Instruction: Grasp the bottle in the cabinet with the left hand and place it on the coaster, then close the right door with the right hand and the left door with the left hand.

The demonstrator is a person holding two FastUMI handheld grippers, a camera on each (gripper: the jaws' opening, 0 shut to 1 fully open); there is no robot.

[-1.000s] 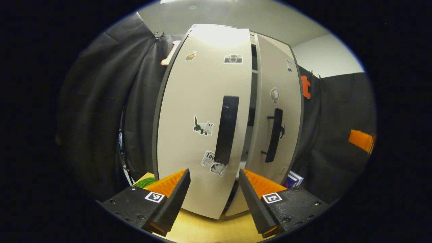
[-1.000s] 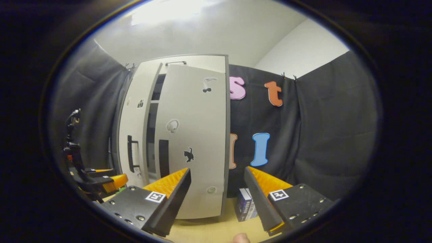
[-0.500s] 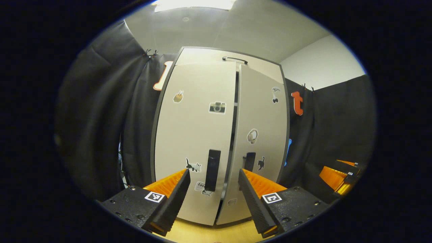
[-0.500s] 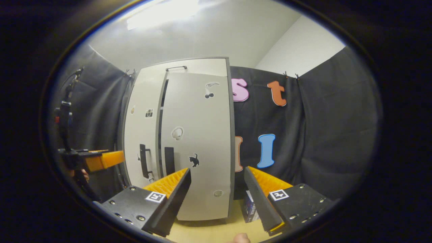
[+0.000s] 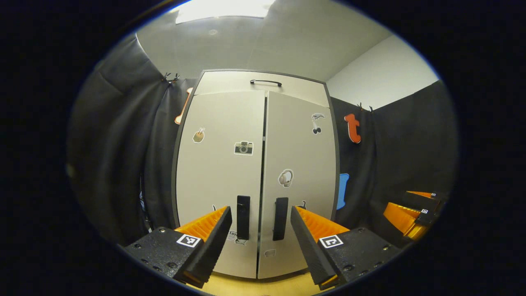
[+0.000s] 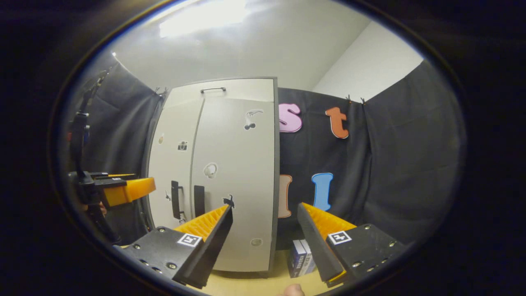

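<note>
Left gripper view: centre frame, cabinet [image 5: 254, 172] with left door [image 5: 220, 176] and right door [image 5: 300, 172] both shut, two dark handles side by side low in the middle. Left gripper [image 5: 260, 240] at bottom, spread wide, empty. Right gripper [image 5: 411, 213] at lower right, partly cut off. Bottle and coaster hidden.

Right gripper view: cabinet left of centre, seen at an angle. Right gripper at bottom, wide apart, empty. Left gripper at far left, jaws hard to make out. Small box [image 6: 301, 257] half hidden behind a finger.

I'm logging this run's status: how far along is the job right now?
Both doors look closed: left door and right door meet at a thin seam. Left gripper and right gripper are open and holding nothing. Bottle and coaster aren't visible, so that step can't be confirmed.
</note>
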